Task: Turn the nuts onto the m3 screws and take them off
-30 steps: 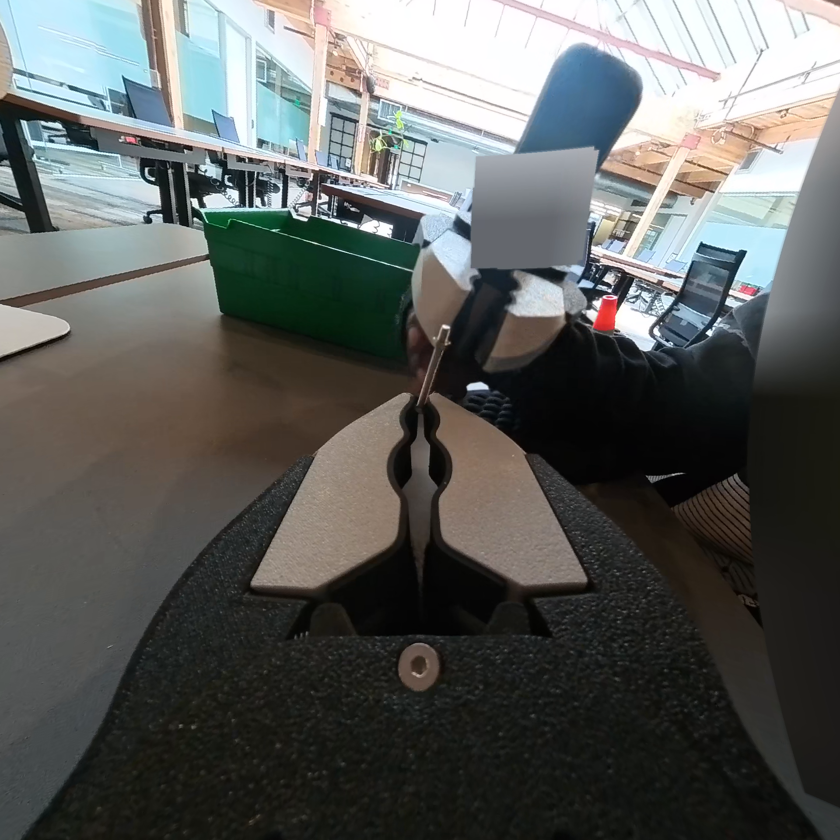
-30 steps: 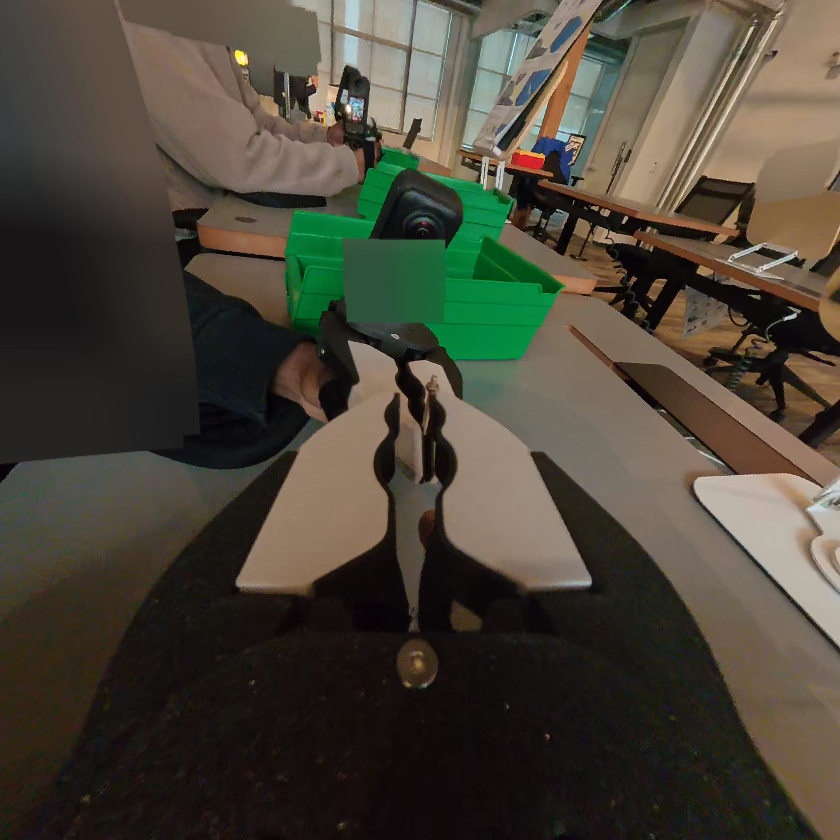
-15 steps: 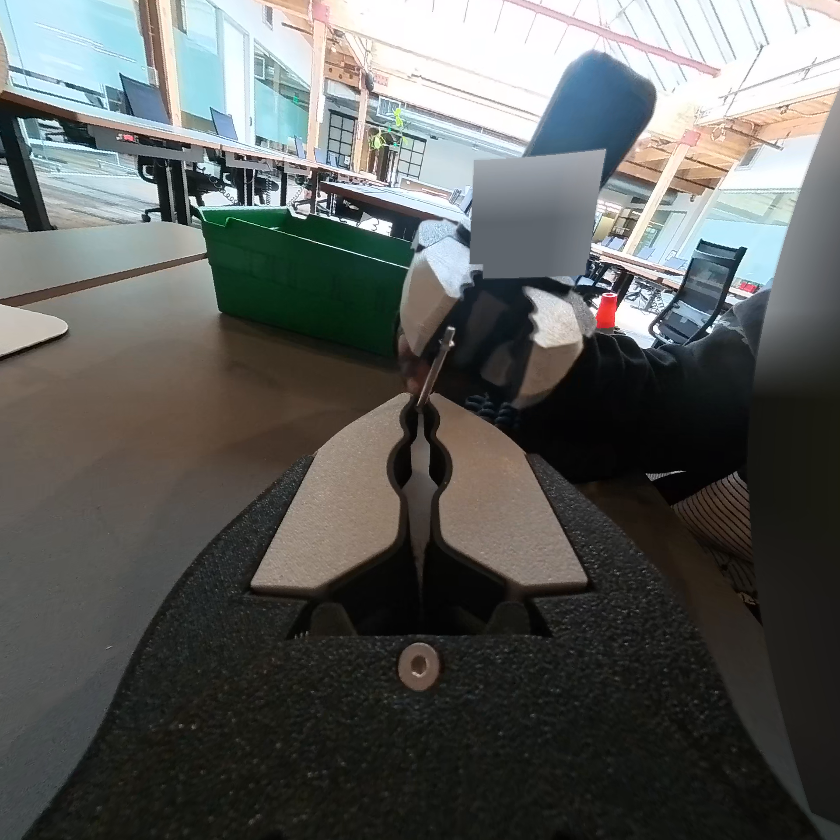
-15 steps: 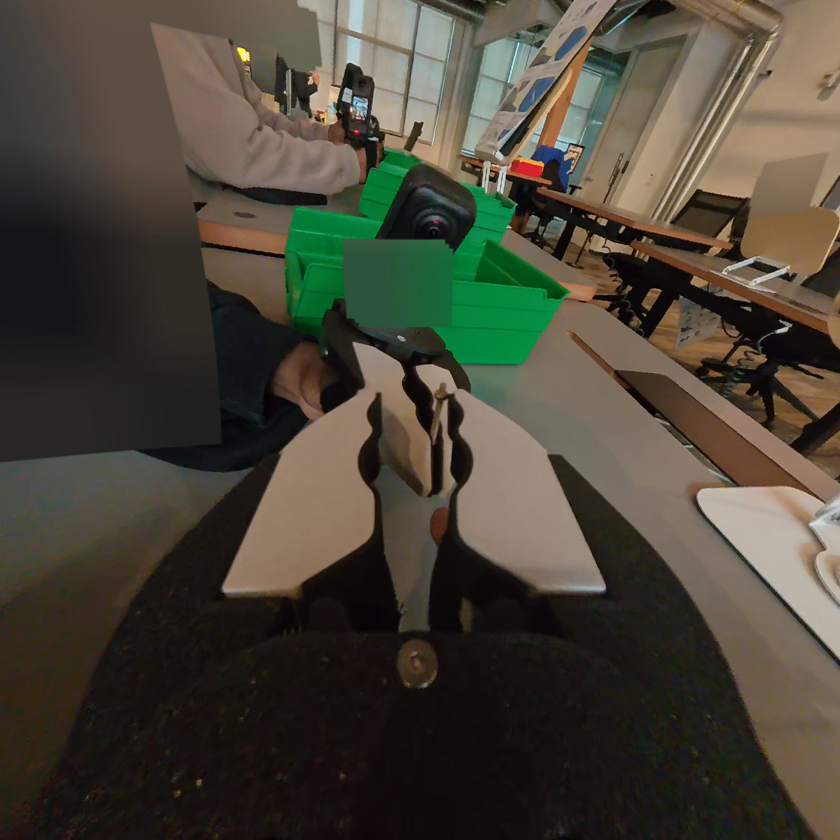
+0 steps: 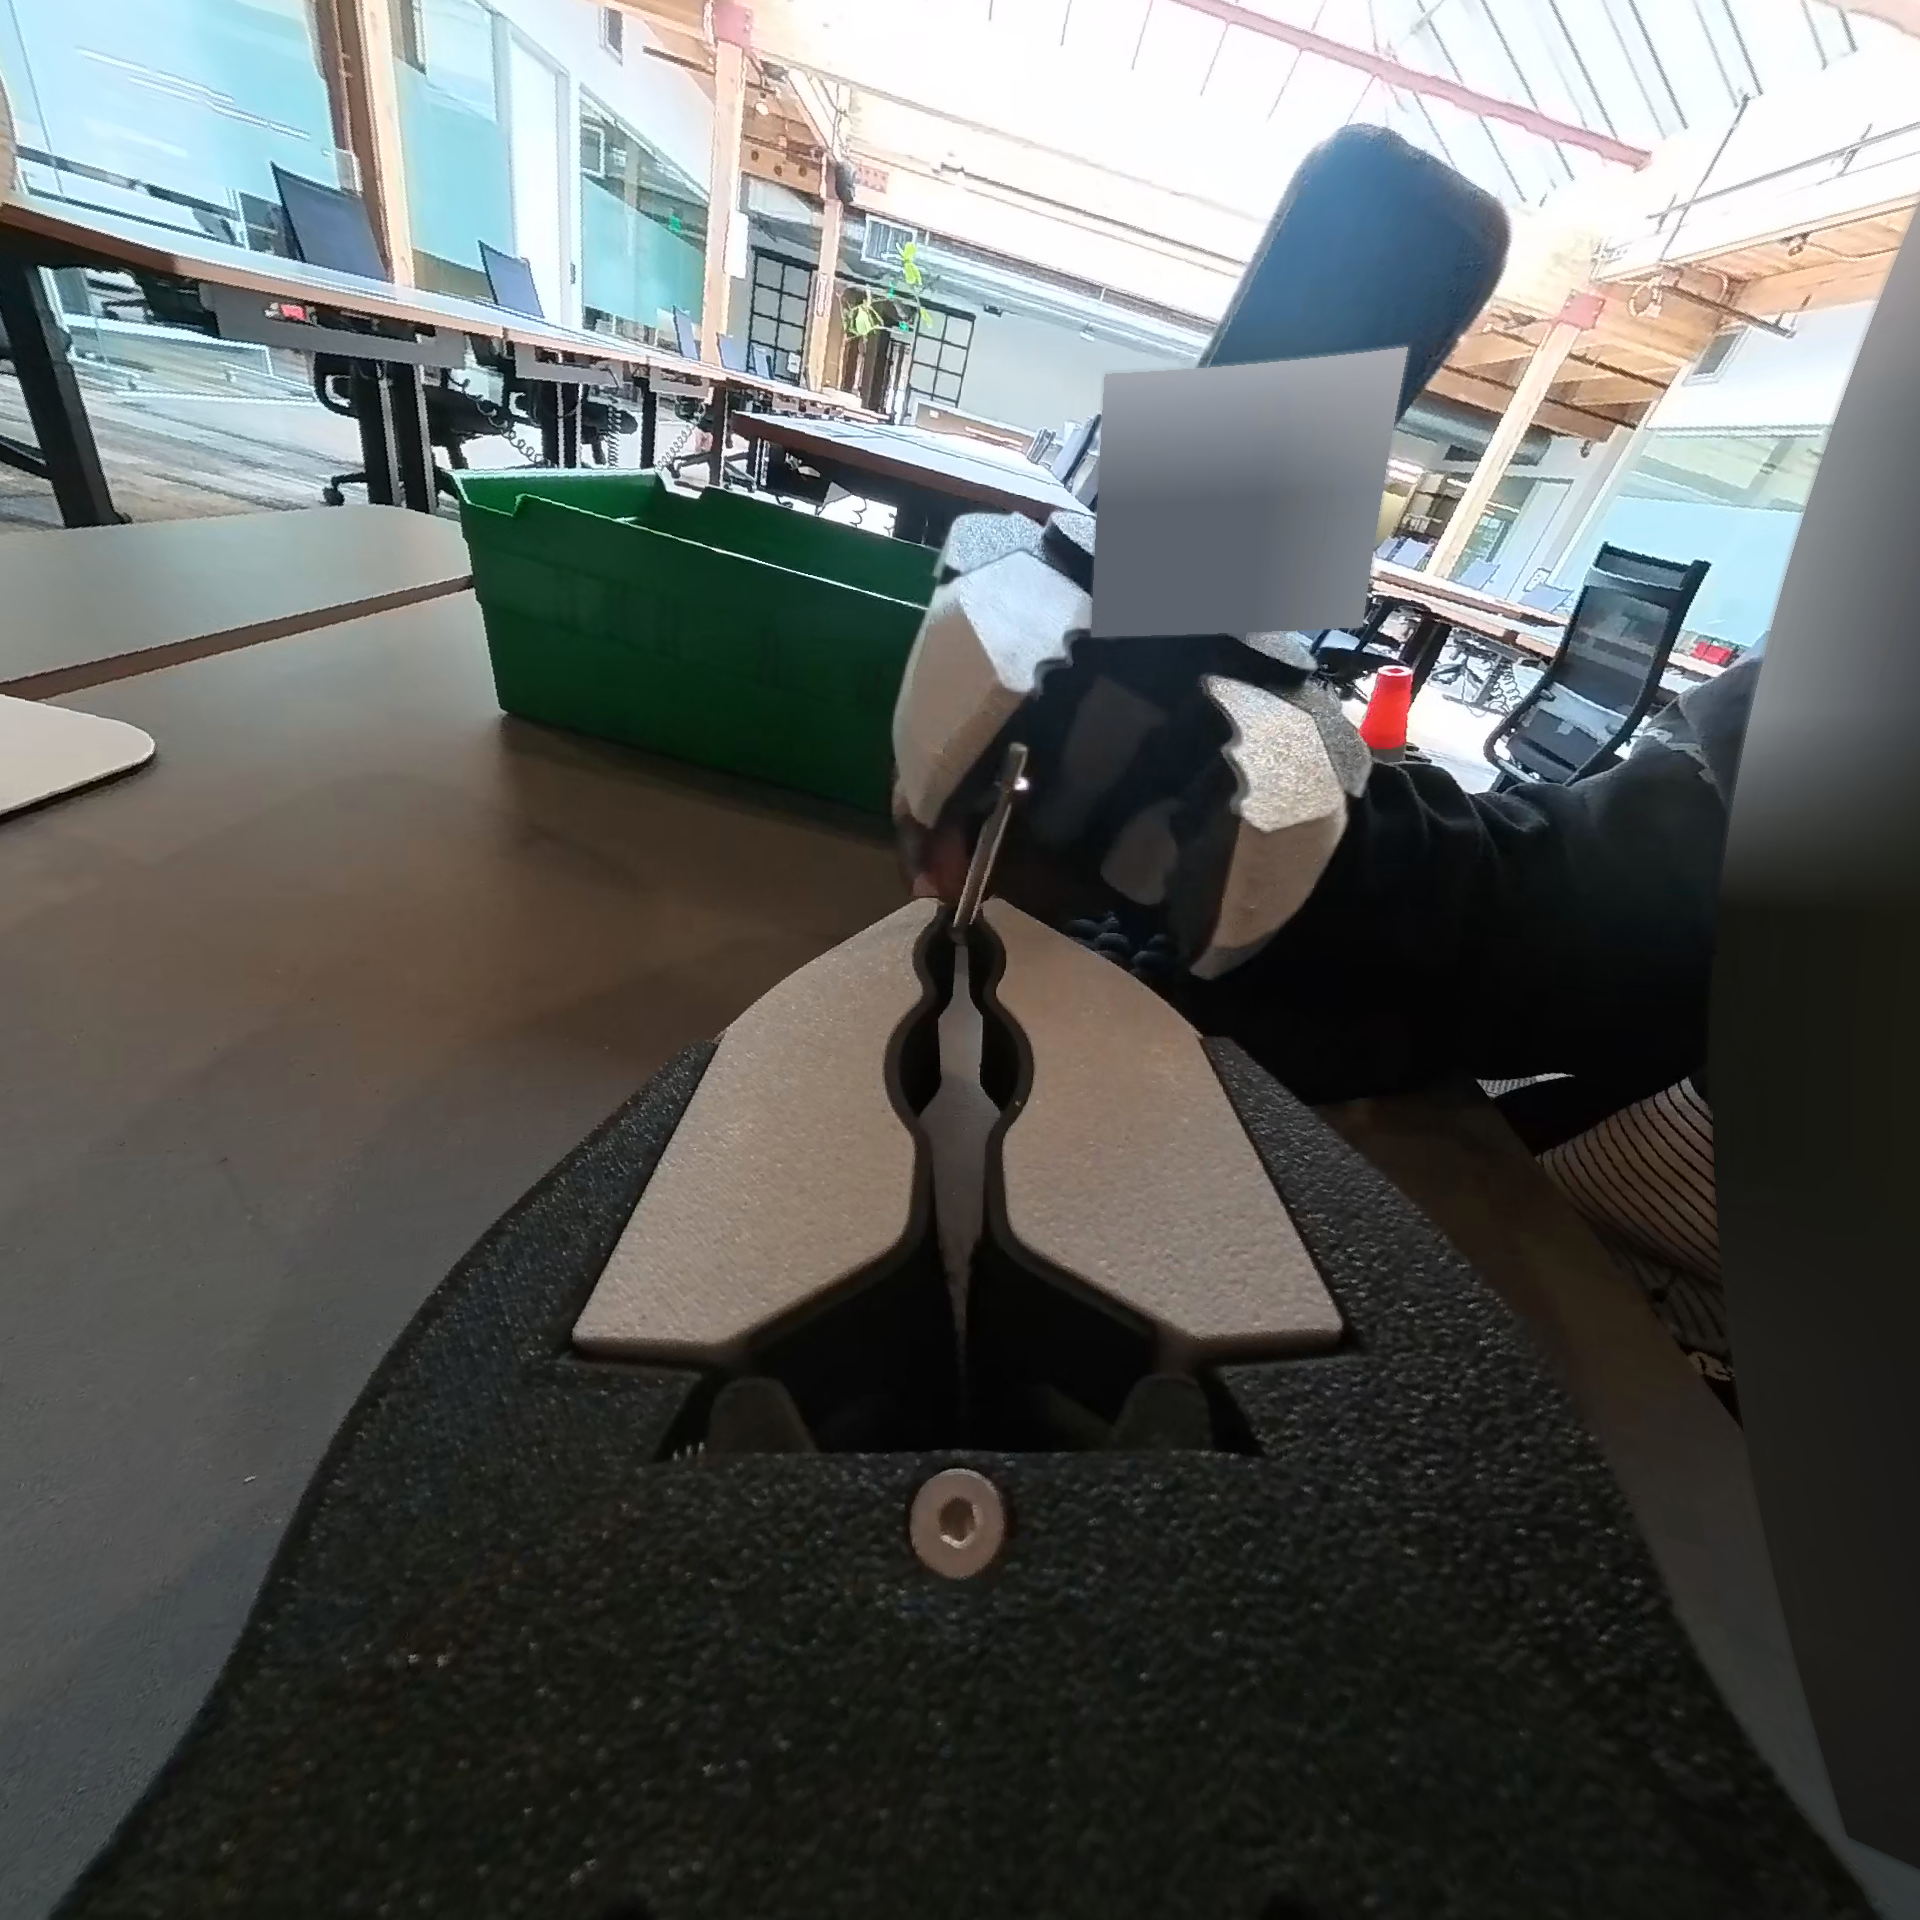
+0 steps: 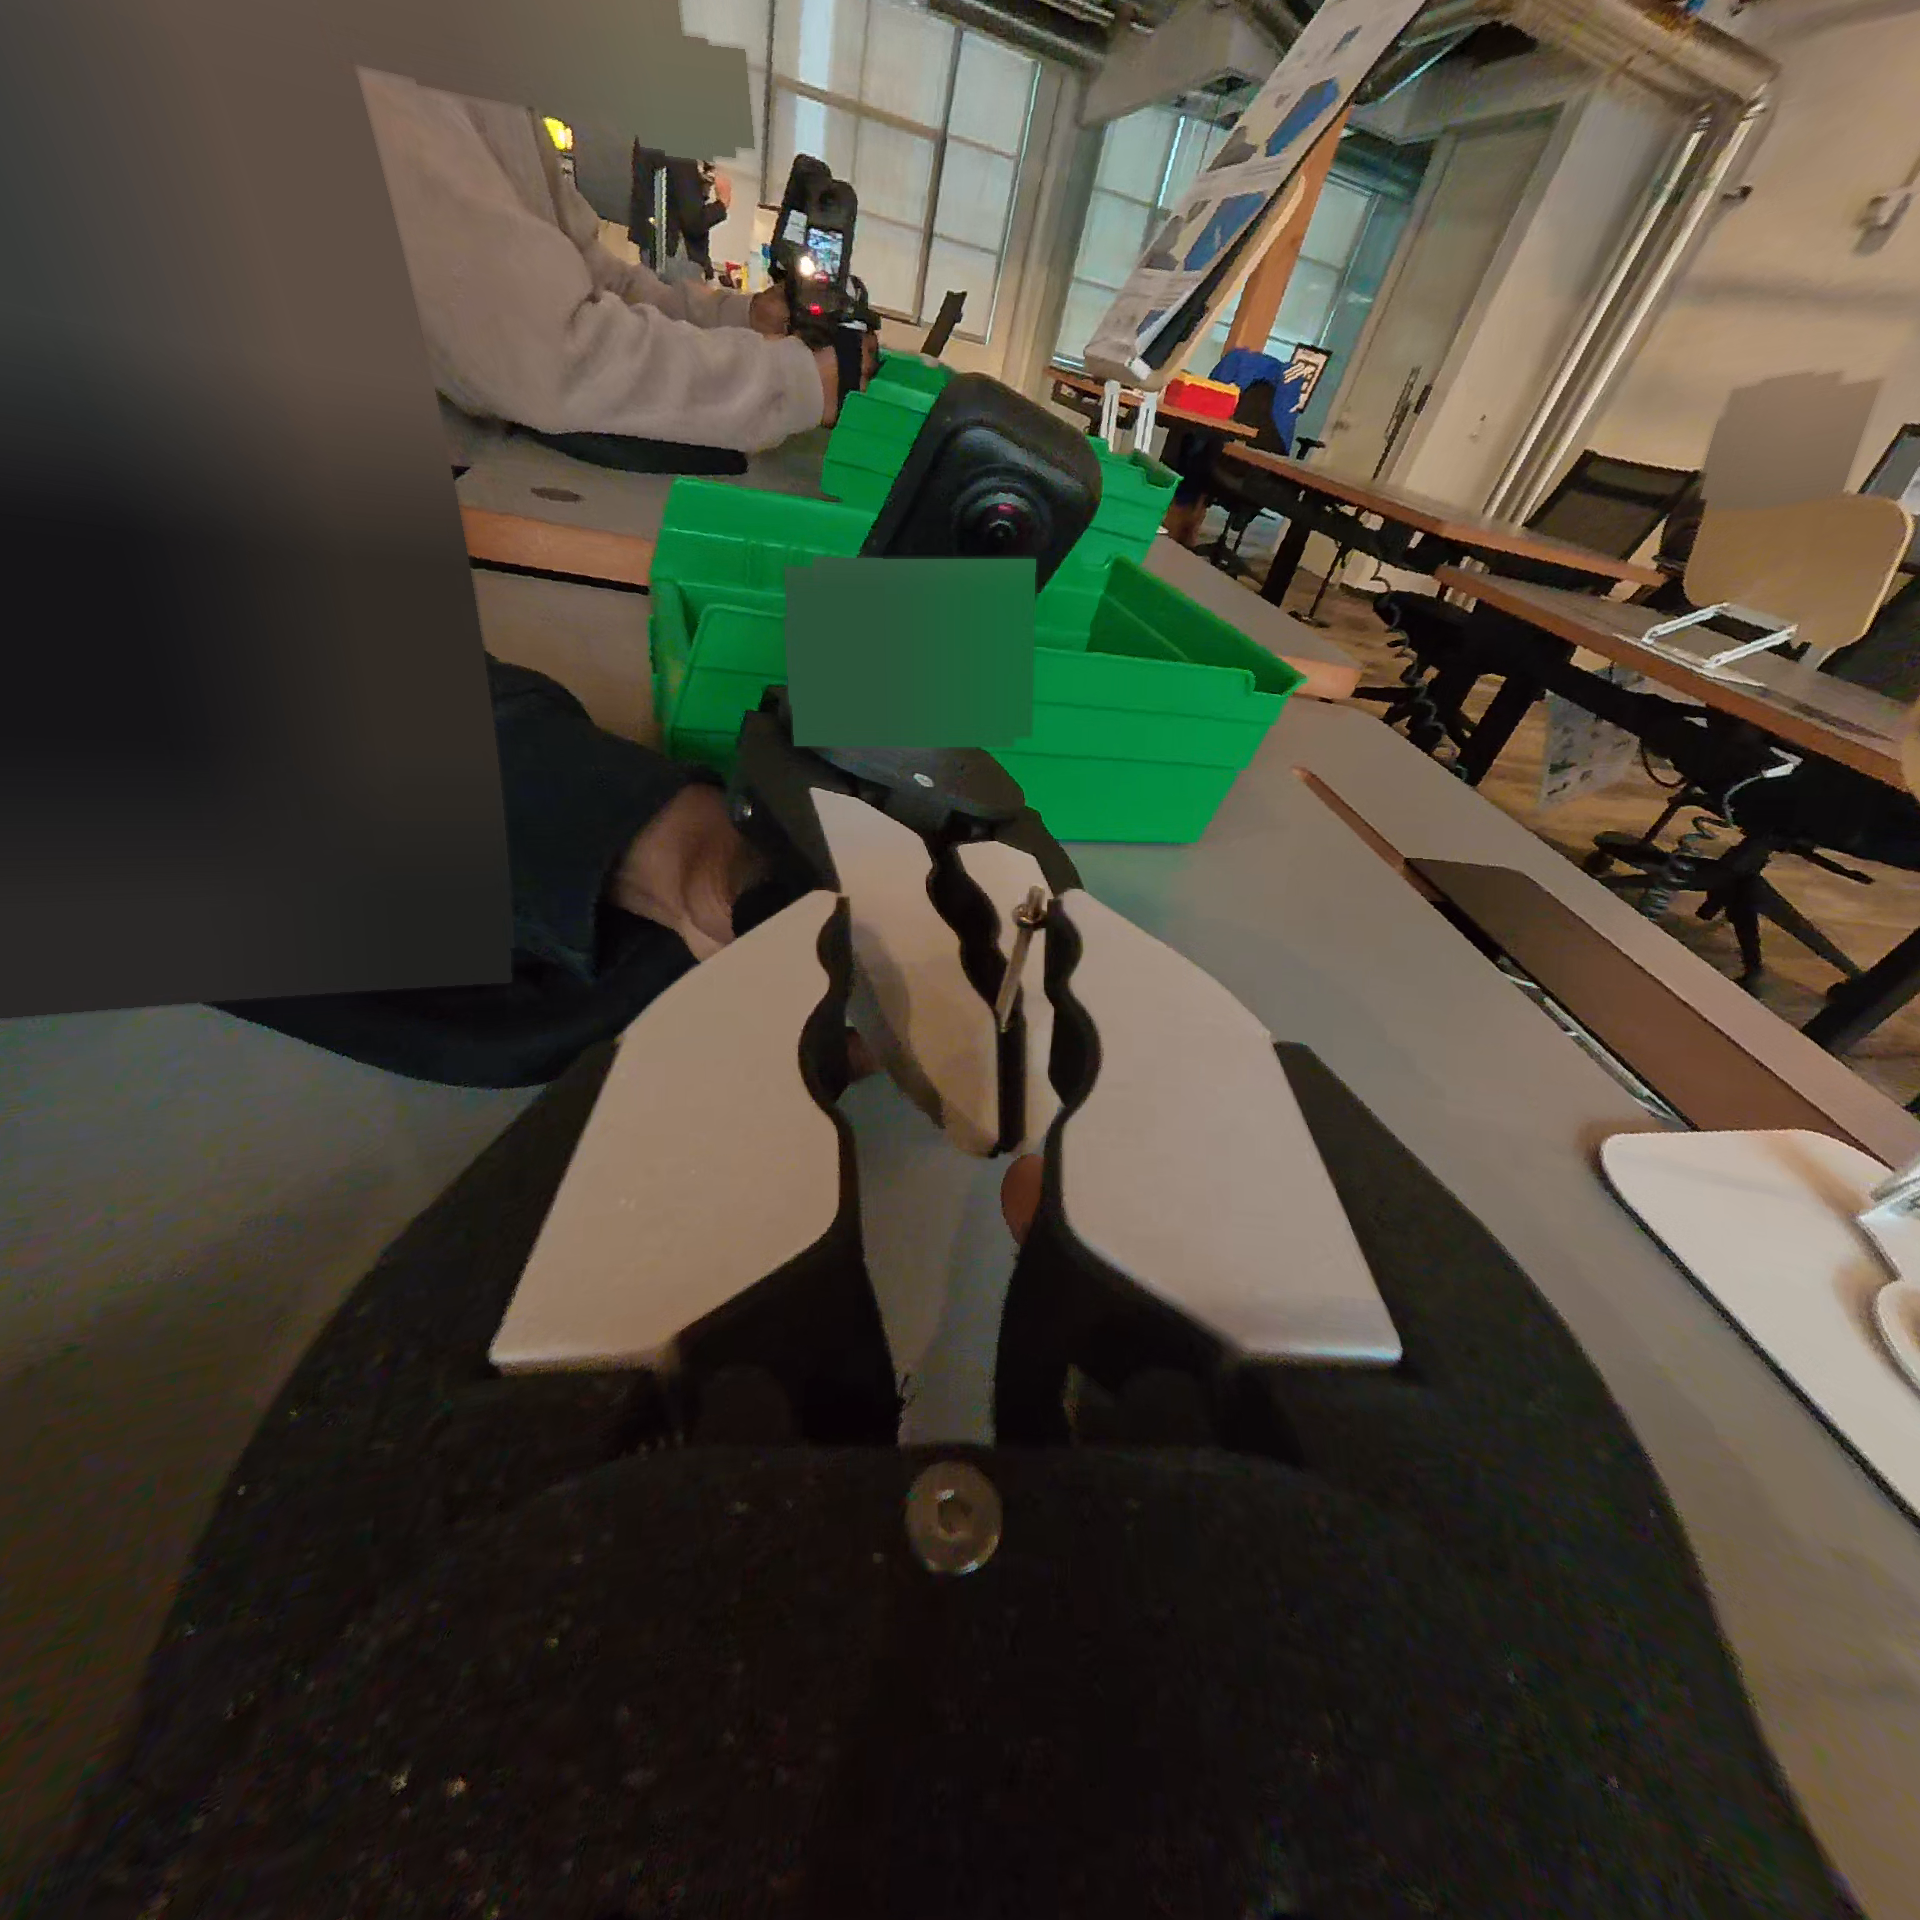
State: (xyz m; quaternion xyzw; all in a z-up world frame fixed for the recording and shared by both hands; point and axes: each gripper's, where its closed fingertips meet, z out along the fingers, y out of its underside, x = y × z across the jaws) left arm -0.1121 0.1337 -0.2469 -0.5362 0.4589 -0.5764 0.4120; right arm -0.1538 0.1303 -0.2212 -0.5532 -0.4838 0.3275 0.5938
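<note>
The left hand-held gripper (image 5: 961, 928) is clenched on the lower end of a thin metal screw (image 5: 989, 847), which stands tilted toward 1 o'clock above the surface (image 5: 312, 935). A small nut (image 6: 1032, 911) sits near the screw's top. The right hand-held gripper (image 6: 940, 914), nearly closed around the nut a second ago, has spread its fingers (image 6: 1143, 997) wide and is now released. It likely let go to re-grip for another turn.

Your left gripper (image 5: 961, 928) is clamped tight on the screw (image 5: 992, 847). Your right gripper (image 6: 940, 925) faces it, jaws spread wide around that screw.
</note>
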